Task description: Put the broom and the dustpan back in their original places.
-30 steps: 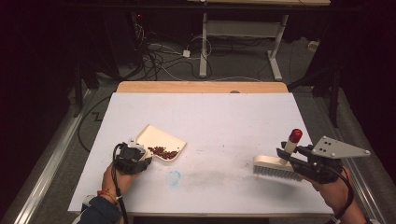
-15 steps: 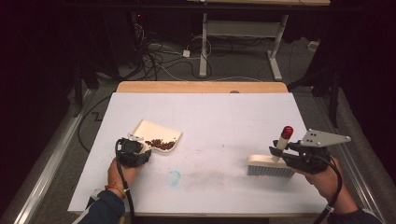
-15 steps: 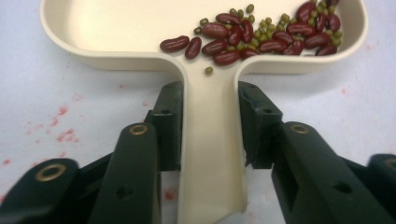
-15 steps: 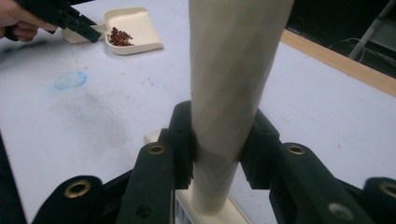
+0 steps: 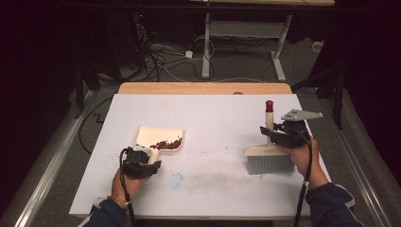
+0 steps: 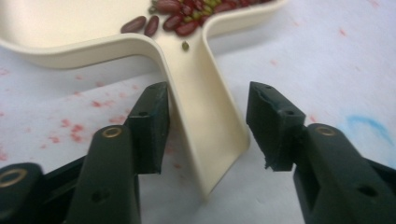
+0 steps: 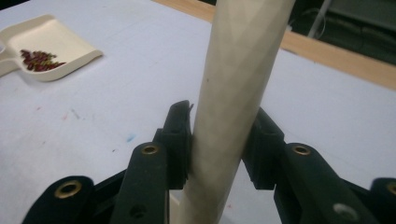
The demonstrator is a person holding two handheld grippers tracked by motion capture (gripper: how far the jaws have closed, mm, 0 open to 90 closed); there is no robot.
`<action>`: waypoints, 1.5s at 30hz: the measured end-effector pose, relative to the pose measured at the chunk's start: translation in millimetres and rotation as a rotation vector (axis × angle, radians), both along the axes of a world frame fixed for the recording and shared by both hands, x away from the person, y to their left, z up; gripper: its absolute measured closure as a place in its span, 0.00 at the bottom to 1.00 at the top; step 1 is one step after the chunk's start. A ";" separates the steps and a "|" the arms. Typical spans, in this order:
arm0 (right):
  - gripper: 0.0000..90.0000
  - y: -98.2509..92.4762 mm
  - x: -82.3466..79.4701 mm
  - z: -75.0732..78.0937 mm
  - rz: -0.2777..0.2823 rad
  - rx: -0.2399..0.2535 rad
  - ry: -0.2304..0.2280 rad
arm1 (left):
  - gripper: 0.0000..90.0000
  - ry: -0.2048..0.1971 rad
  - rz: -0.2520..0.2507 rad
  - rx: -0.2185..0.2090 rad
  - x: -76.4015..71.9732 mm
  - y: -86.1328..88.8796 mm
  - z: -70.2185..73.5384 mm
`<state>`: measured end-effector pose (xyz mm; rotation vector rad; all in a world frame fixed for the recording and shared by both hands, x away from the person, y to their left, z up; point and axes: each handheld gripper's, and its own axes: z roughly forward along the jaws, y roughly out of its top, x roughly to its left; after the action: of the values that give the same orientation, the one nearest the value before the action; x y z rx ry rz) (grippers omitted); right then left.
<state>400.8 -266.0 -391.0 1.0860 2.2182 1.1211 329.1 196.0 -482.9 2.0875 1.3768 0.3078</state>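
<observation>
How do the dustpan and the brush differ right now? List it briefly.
The dustpan lies flat on the table, holding red beans; the brush stands upright on its bristles, carrying nothing. The dustpan's handle sits loose between the jaws of the left claw, which have just been opening; the brush's handle is pinched by the right claw, whose jaws have just eased open slightly. Both have cream handles.

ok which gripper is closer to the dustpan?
Left. The left gripper has its jaws either side of the dustpan handle, a gap showing on one side. The right gripper is far across the table, holding the brush upright by its handle.
</observation>
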 end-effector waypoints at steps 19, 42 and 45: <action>0.69 0.6 46.1 -41.7 -0.271 -0.080 0.022 | 0.39 -0.346 -0.133 0.024 -25.3 23.8 21.6; 0.56 3.3 32.3 -26.1 -0.208 -0.021 -0.115 | 0.19 -0.352 -0.141 0.059 -31.2 23.4 7.4; 0.50 6.6 27.1 -20.8 -0.180 -0.012 -0.142 | 0.19 -0.349 -0.144 0.066 -30.8 22.0 6.0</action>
<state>427.9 -259.5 -411.7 1.1389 1.9735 1.0717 298.3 218.0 -476.9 2.0531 1.0180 0.6311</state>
